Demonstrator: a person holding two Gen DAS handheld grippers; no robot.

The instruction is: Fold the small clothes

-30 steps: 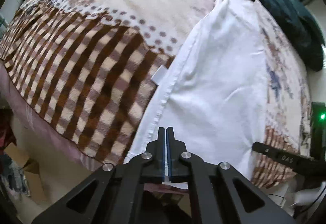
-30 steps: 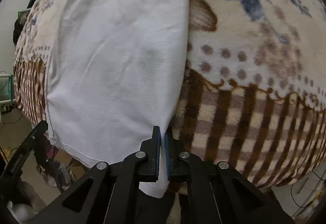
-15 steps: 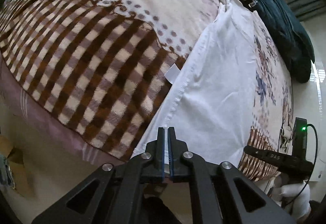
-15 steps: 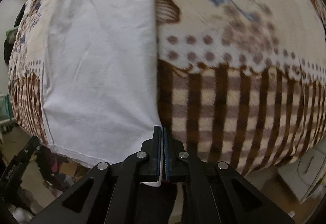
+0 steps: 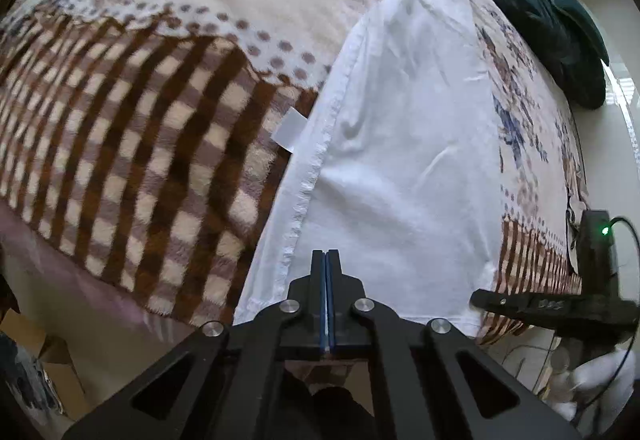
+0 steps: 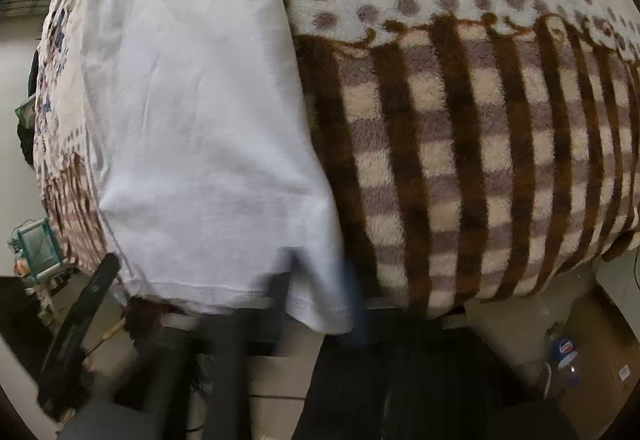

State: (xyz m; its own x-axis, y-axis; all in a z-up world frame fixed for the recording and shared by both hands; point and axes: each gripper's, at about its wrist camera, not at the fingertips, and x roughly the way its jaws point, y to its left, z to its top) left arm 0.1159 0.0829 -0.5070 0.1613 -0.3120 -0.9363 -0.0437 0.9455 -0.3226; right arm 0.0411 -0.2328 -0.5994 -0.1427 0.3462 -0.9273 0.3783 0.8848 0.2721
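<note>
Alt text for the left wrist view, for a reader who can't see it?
The left gripper, jaws shut on the near hem of a white garment, which lies lengthwise on a brown checked and floral blanket. A dark bundle sits at the far right.

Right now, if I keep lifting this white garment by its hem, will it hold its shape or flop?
The white garment will probably flop: it is thin and creased, and its hem corner already hangs over the bed edge. It looks light. The fleecy blanket may drag on it when pulled.

My white garment, folded into a long narrow strip, lies flat across the patterned fleece blanket, its stitched near hem hanging over the bed's edge.
</note>
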